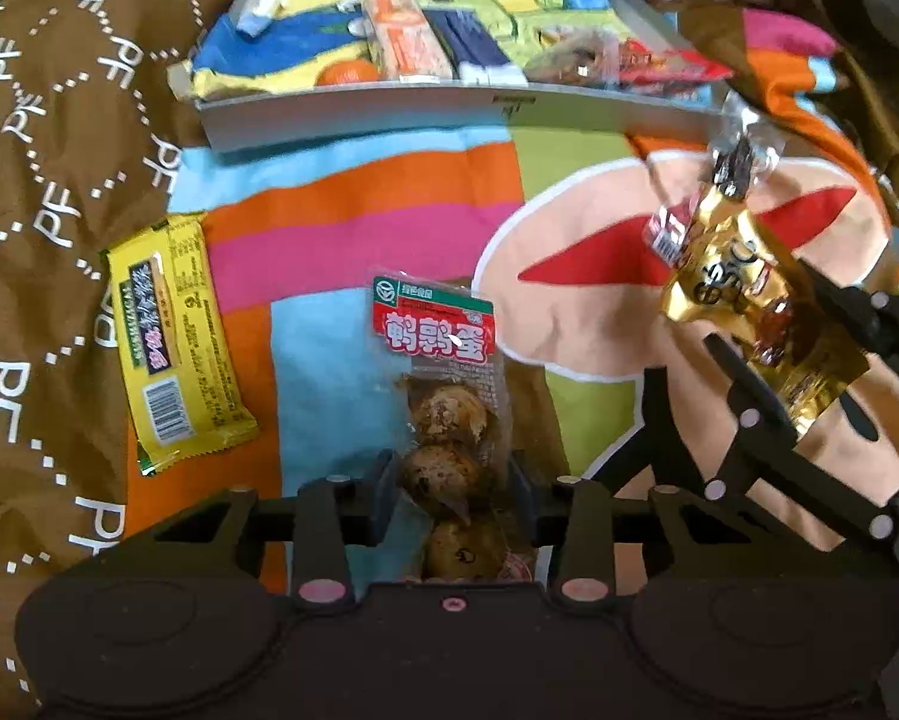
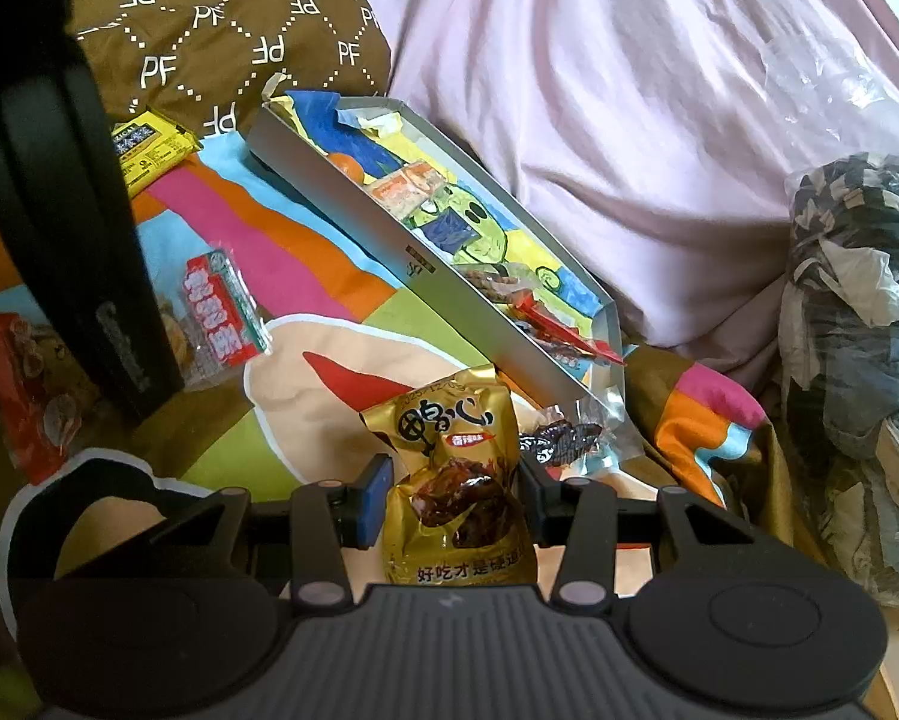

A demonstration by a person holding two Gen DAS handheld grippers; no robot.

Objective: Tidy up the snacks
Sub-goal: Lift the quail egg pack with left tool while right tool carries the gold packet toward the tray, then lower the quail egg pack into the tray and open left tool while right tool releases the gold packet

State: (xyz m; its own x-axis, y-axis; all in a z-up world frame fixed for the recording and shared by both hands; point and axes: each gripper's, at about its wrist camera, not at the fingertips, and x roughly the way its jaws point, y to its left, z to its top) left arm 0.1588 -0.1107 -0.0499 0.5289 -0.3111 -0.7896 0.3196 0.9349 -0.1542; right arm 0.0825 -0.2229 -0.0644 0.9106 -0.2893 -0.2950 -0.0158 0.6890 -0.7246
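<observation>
Left gripper (image 1: 454, 483) points down at the colourful cloth (image 1: 359, 222). An egg packet (image 1: 449, 414) lies lengthwise between its fingers, red label end pointing away toward the tray. Both pads sit right at the packet's sides with little or no gap; whether they press on it cannot be told.

Right gripper (image 2: 452, 501) holds a gold snack pouch (image 2: 458, 480) by its lower half, jaws narrow and pinching the foil, pouch upright and raised off the cloth. In the left wrist view the same pouch (image 1: 743, 300) hangs at the right, near the tray's right front corner.

The grey tray (image 1: 449, 105) lies beyond the egg packet, long front wall facing the left gripper. Inside, along that front wall: an orange fruit (image 1: 347, 72), an orange-and-white packet (image 1: 407, 42), a dark blue packet (image 1: 476, 48), and a red packet (image 1: 665, 66) at the right end. The tray's back left area shows bare patterned lining.

A yellow bar (image 1: 176, 342) lies to the left of the egg packet, well apart from it, at the cloth's left edge where the brown quilt (image 1: 47, 120) begins. Between the egg packet and the tray wall the cloth is open. A clear dark snack wrapper (image 2: 563, 441) lies against the tray's near corner just beside the pouch. Pink bedding (image 2: 629, 90) rises behind the tray.
</observation>
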